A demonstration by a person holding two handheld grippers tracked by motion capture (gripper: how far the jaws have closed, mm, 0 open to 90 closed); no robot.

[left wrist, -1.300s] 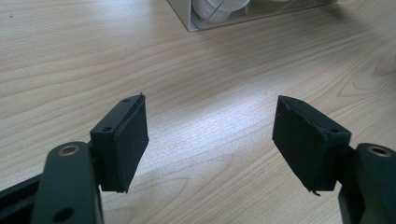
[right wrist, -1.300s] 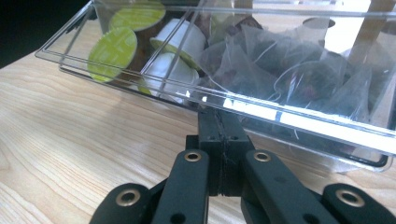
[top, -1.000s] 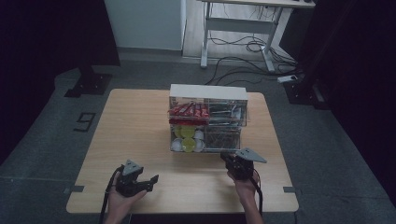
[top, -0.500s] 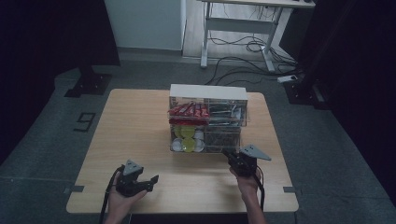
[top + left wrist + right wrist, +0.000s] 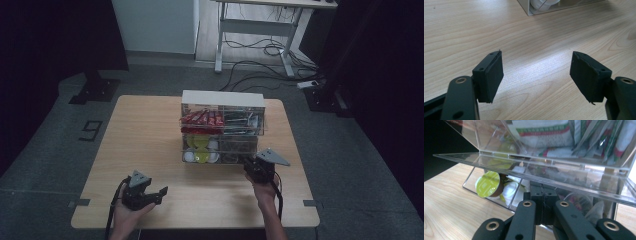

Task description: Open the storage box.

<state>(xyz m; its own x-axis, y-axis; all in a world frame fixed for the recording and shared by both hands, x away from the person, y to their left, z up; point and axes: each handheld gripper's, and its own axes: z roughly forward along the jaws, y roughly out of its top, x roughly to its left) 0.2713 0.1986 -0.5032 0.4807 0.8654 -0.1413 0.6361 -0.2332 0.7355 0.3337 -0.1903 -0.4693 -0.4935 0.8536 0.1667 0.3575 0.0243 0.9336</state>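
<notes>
– Where are you sitting right now?

– I'm holding the right gripper [image 5: 253, 166] up against the front of the clear organizer [image 5: 222, 128], at its lower right compartment. In the right gripper view its jaws are pressed together, tips at the compartment's front edge under the clear shelf. I cannot tell whether anything thin is pinched between them.

– And the organizer itself?

– It is standing at the middle of the table [image 5: 145, 135], toward the far side. Red packets [image 5: 201, 118] are lying in the upper left compartment and sachets [image 5: 564, 135] in the upper right. Pods [image 5: 200, 149] with green and white lids are filling the lower left; one green pod [image 5: 488, 184] is leaning on its side just left of my jaws.

– The other hand?

– I'm keeping the left gripper [image 5: 150, 192] low over the near left of the table, well apart from the organizer. Its jaws are spread wide with nothing between them, bare wood showing in the gap. A corner of the organizer [image 5: 534, 8] is peeking in at the top of the left gripper view.
</notes>
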